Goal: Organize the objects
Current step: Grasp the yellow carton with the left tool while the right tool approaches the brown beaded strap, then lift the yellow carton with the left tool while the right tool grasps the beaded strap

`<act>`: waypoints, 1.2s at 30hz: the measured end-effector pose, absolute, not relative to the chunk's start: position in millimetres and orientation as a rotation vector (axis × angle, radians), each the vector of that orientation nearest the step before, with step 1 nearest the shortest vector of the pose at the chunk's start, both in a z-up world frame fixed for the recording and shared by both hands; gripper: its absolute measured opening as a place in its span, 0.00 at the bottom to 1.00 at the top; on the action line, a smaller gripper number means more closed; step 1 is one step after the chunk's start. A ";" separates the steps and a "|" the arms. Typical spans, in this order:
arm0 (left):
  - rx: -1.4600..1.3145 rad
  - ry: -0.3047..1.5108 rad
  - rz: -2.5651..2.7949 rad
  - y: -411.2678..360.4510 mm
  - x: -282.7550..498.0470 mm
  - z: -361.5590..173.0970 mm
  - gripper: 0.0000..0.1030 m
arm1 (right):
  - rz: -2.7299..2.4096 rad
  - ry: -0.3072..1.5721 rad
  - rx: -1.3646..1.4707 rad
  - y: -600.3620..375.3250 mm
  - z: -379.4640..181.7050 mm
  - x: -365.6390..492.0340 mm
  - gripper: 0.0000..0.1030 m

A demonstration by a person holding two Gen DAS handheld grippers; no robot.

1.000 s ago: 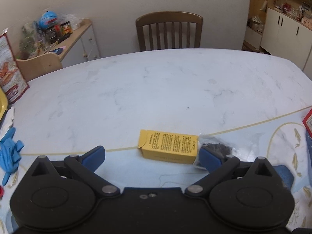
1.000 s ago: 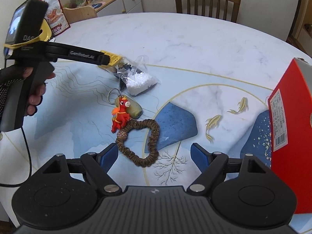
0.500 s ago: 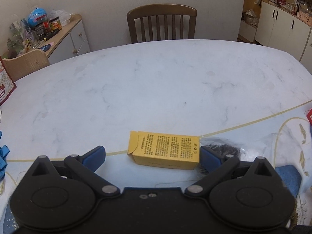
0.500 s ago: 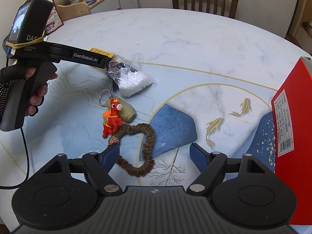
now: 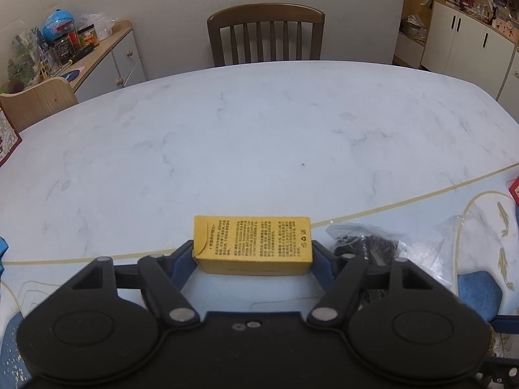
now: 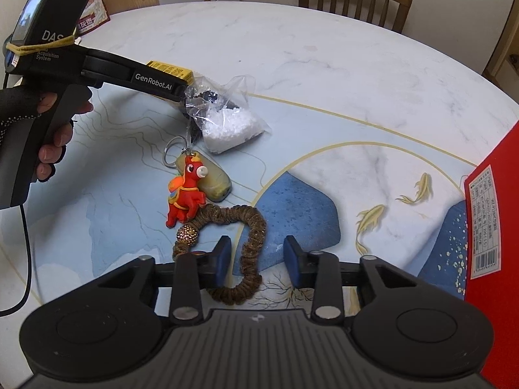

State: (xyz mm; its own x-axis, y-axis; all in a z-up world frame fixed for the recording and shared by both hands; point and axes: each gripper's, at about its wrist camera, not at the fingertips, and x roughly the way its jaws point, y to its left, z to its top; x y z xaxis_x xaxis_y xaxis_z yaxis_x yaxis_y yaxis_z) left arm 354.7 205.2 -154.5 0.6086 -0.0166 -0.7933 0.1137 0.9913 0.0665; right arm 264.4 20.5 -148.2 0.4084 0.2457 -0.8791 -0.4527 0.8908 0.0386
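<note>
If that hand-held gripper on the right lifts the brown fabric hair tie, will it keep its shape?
Probably not. The brown ruched fabric hair tie already lies in a crooked loop on the table, so it would likely droop. Its beaded gold ball may pull that end downward. The right hand-held gripper straddles one strand, jaws not yet touching it; the cloth looks grippy rather than slippery.
</note>
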 end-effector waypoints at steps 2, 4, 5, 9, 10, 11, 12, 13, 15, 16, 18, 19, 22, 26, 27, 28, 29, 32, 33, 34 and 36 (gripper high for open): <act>0.107 0.916 -0.076 205.9 354.0 -154.5 0.68 | 0.452 1.060 -0.225 22.5 -148.4 264.1 0.26; 0.102 0.919 -0.075 207.0 353.5 -153.9 0.68 | 0.454 1.056 -0.224 23.4 -148.7 264.3 0.19; 0.102 0.920 -0.075 207.3 353.0 -153.7 0.68 | 0.455 1.056 -0.222 23.5 -148.9 264.5 0.17; 0.076 0.931 -0.070 211.7 348.9 -153.0 0.68 | 0.449 1.053 -0.193 20.2 -148.0 264.2 0.10; 0.058 0.935 -0.070 213.9 347.8 -152.3 0.68 | 0.449 1.052 -0.183 19.2 -147.2 263.8 0.09; 0.042 0.938 -0.070 215.7 346.2 -152.0 0.68 | 0.449 1.050 -0.174 17.8 -146.2 263.3 0.09; 0.031 0.940 -0.068 217.1 344.1 -151.5 0.68 | 0.448 1.047 -0.166 16.4 -145.0 262.5 0.09; 0.024 0.942 -0.064 218.2 341.9 -151.1 0.68 | 0.447 1.046 -0.157 15.2 -143.6 261.8 0.09; 0.010 0.947 -0.057 220.6 337.0 -149.0 0.68 | 0.448 1.046 -0.131 11.7 -139.9 259.3 0.09; 0.003 0.948 -0.055 221.5 334.5 -147.6 0.68 | 0.449 1.045 -0.118 10.0 -137.6 257.6 0.09; -0.004 0.949 -0.050 222.4 329.4 -143.7 0.68 | 0.455 1.042 -0.088 6.5 -132.4 253.6 0.09; -0.005 0.948 -0.048 222.6 326.7 -141.4 0.68 | 0.458 1.038 -0.073 4.8 -129.1 250.8 0.09; -0.012 0.944 -0.045 221.9 317.6 -133.3 0.68 | 0.473 1.024 -0.043 0.5 -118.5 242.9 0.09; -0.012 0.939 -0.044 216.3 303.6 -121.5 0.68 | 0.484 1.003 -0.007 -6.6 -105.3 232.8 0.09; -0.012 0.937 -0.044 214.3 299.5 -117.8 0.68 | 0.484 1.000 0.000 -8.9 -102.2 230.3 0.09; -0.017 0.935 -0.044 211.4 295.7 -114.0 0.68 | 0.483 0.999 0.005 -11.8 -99.1 228.2 0.09; -0.024 0.933 -0.047 209.1 291.7 -110.3 0.68 | 0.482 0.999 0.010 -14.6 -96.2 226.4 0.09; -0.036 0.933 -0.065 199.9 279.3 -100.4 0.68 | 0.485 1.002 0.024 -24.6 -87.5 220.6 0.09; -0.039 0.932 -0.072 196.2 275.8 -97.1 0.68 | 0.483 0.999 0.024 -28.1 -84.7 218.7 0.09; -0.041 0.930 -0.080 192.5 272.5 -93.7 0.68 | 0.482 0.996 0.024 -31.6 -82.1 217.0 0.09; -0.048 0.928 -0.094 184.8 266.8 -87.2 0.68 | 0.482 0.992 0.028 -39.3 -76.2 213.6 0.09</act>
State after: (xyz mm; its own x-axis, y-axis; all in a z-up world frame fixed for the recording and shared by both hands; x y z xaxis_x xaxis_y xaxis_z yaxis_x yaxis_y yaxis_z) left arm 266.8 184.8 -87.2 0.5956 -0.1015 -0.7969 0.0604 0.9948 -0.0816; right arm 213.6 -39.3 -76.2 0.4512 0.4023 -0.7966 -0.3772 0.8949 0.2383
